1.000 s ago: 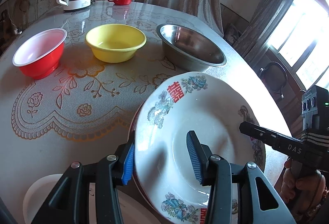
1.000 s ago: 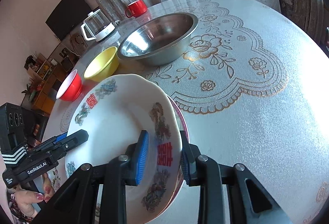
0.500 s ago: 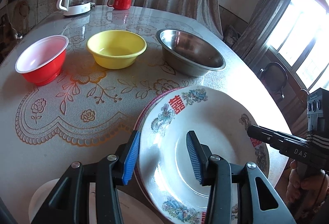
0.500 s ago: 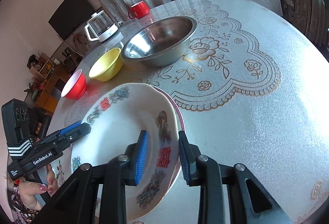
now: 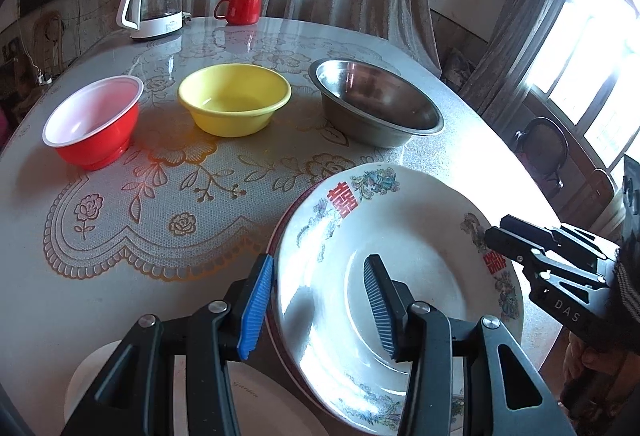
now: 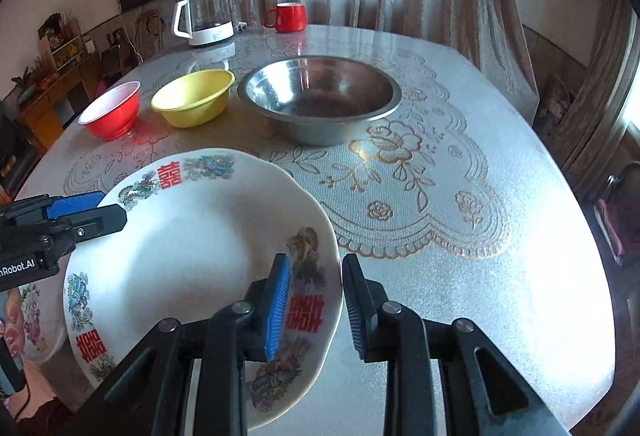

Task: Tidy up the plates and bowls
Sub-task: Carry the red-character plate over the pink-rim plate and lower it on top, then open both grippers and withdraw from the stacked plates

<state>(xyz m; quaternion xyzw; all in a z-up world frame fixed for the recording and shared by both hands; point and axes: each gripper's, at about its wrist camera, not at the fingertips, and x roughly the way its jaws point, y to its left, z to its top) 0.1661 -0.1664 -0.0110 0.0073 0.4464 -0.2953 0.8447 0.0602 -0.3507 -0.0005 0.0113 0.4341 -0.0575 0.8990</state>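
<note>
Handling note: glazed ceramic plate (image 5: 400,260) rigid, smooth, slippery, chip-prone, moderately heavy. Plate lies atop red-rimmed plate (image 5: 276,236) at near bench (image 5: 120,300) edge. Left gripper (image 5: 316,308) fingers and right gripper (image 6: 316,308) fingers straddle opposite rims, apart, not clamped. Grip rim only.

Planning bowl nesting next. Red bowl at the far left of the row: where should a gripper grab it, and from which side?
Grip the red bowl by its thin white rim, one finger inside and one outside. It stands upright and open, and its wall tapers to a narrow foot, so a grip around the body would probably slip. Come down from above on the near-left arc, away from the yellow bowl beside it.
</note>
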